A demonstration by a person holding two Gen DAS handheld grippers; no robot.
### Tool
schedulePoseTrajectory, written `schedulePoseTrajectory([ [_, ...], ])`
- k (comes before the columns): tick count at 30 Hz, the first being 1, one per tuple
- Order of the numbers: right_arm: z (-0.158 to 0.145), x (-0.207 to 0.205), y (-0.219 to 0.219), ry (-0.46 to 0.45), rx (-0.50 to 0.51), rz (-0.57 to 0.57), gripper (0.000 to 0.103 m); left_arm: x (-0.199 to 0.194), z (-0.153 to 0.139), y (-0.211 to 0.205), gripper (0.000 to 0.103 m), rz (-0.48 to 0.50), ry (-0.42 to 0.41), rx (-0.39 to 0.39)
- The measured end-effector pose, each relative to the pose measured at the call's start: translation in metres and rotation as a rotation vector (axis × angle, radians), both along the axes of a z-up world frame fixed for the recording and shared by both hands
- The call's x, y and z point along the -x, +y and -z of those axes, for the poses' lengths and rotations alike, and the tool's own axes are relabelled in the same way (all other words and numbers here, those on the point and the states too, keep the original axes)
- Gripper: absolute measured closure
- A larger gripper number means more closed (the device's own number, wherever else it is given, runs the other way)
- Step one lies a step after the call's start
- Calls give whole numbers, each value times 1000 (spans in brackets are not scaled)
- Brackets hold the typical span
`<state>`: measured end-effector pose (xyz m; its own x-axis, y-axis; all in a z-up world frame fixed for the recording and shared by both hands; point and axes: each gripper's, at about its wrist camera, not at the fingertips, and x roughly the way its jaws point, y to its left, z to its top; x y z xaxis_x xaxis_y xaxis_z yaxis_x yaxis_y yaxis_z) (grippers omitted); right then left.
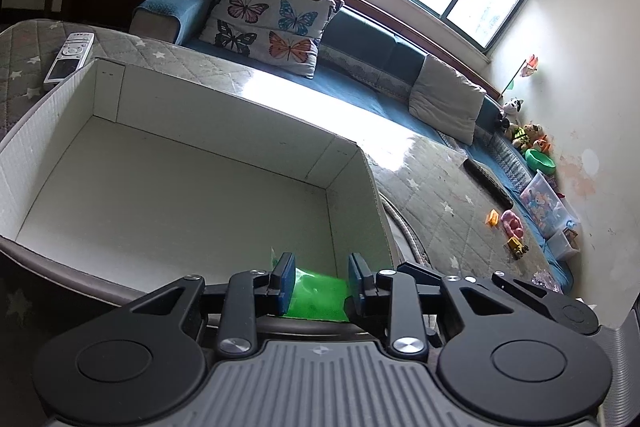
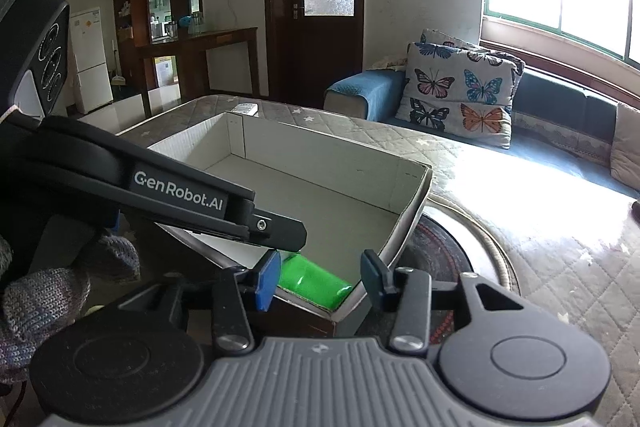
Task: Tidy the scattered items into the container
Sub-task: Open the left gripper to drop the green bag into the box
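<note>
A white cardboard box [image 1: 224,123] with a bare floor stands open on the quilted table [image 1: 432,195]. A green plastic item [image 1: 318,297] lies in the box's near corner. My left gripper [image 1: 322,277] is open just above it, its blue pads [image 1: 286,281] on either side and not pressing it. In the right wrist view the box [image 2: 332,167] and the green item [image 2: 314,281] show again, with the left gripper's arm over the box's near edge. My right gripper [image 2: 324,277] is open and empty just outside the near box corner.
A white remote [image 1: 70,57] lies on the table beyond the box. Small toys [image 1: 510,227] lie at the table's far right. A blue sofa [image 1: 360,51] with a butterfly cushion [image 1: 266,23] runs behind. A round trivet [image 2: 444,251] sits beside the box.
</note>
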<state>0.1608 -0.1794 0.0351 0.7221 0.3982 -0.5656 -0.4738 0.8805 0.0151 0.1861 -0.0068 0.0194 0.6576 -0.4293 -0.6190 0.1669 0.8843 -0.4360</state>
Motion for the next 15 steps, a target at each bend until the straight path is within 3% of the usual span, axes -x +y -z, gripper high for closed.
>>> schedulePoseTrajectory([
  [5, -5, 10, -7, -13, -6, 13, 57, 9, -4, -2, 71, 2, -6, -3],
  [7, -6, 15, -11, -20, -5, 19, 52, 14, -7, -3, 71, 3, -12, -5],
  [15, -10, 38, -27, -38, -5, 37, 52, 41, -15, -5, 71, 11, -35, -19],
])
